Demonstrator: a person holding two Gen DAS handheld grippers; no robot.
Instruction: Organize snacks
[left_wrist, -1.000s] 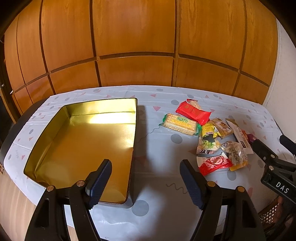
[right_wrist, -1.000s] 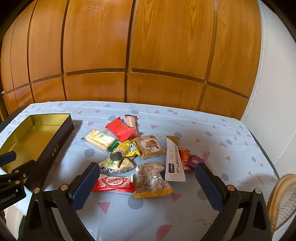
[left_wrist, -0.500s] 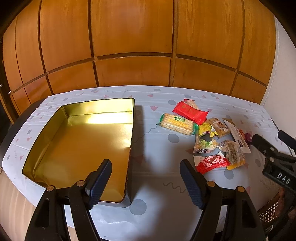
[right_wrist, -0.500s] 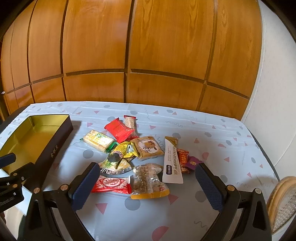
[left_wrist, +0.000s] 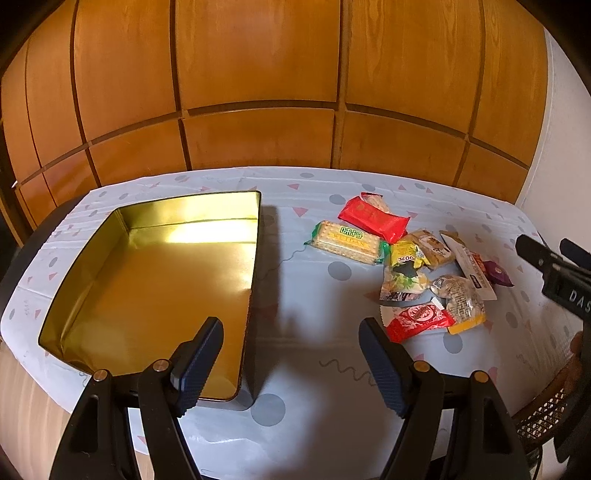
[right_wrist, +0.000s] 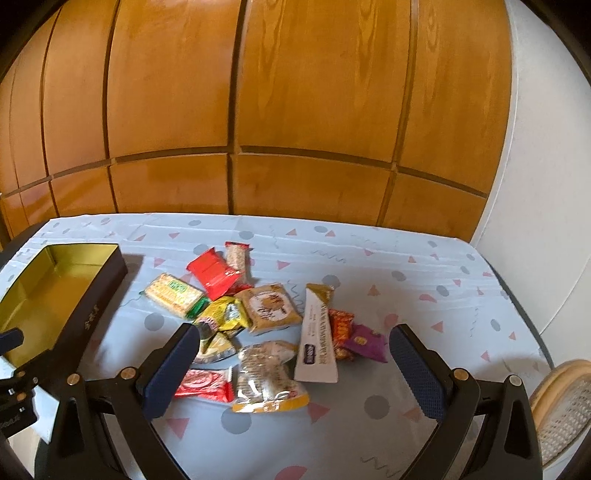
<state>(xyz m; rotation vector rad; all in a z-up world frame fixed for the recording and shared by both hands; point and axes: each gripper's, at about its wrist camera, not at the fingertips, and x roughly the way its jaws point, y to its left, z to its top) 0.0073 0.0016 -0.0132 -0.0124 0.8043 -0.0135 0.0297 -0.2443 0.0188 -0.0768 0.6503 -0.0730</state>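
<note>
A gold-lined tin (left_wrist: 155, 280) is sitting open at the left of the left wrist frame, on a bench (left_wrist: 303, 369) covered in a pale blue patterned cloth, and nothing is lying inside it. The left gripper (left_wrist: 291, 358) is hovering at the bottom centre of that frame with its jaws spread wide apart, gripping nothing, its left finger hanging over the tin's near right corner. To the right of centre, well apart from the tin, a pile of snacks is lying loose on the cloth: a cracker pack (left_wrist: 347, 242), a red packet (left_wrist: 373, 219) partly overlapping it, a yellow pouch (left_wrist: 404, 256), and a red candy wrapper (left_wrist: 419, 319) nearest the camera. In the right wrist frame the right gripper (right_wrist: 295, 373) is hanging at the bottom centre over the pile, jaws wide apart and holding nothing. Between its fingers are lying a clear-fronted snack bag (right_wrist: 267, 376) and a white sachet (right_wrist: 317, 339), with a purple wrapper (right_wrist: 367, 341) just to the right.
</note>
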